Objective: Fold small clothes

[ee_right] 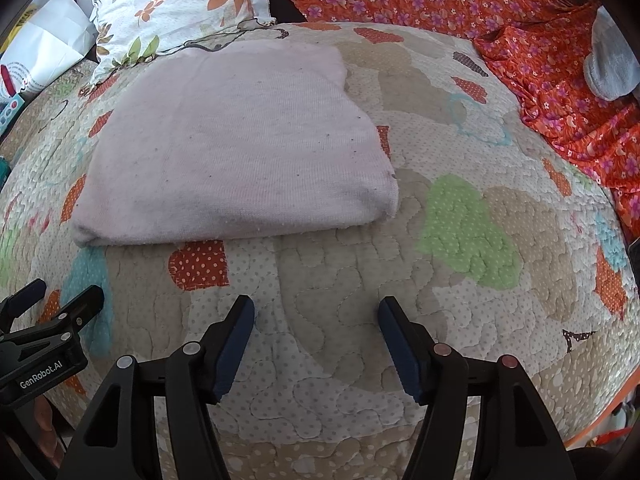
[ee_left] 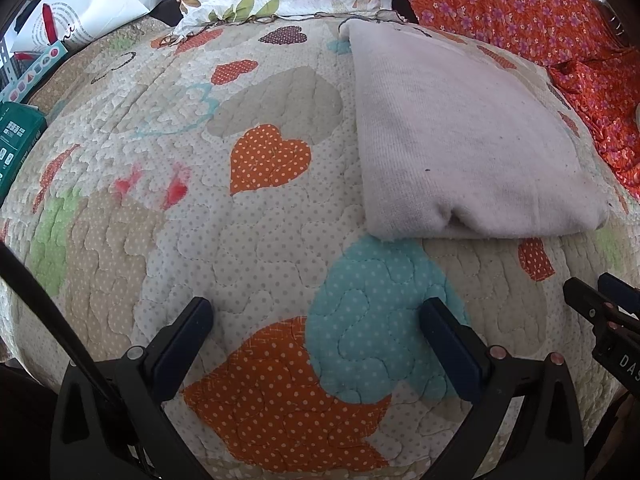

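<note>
Quilt (ee_right: 460, 320), "GenRobot.AI" left gripper (ee_right: 68, 296)

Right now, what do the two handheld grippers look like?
Both the left gripper and right gripper are matte black plastic with dark navy finger pads and round metal pivot pins. White "GenRobot.AI" lettering marks the left one's side; a black cable runs beside it.

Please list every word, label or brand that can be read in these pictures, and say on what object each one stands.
"GenRobot.AI": white print on the black body of the left gripper.
"DAS", cut off at the picture edge: on the black body of the right gripper.
White paper bag: grey script ending in "i", otherwise unreadable.
Green cardboard box: print too small to read.
</note>
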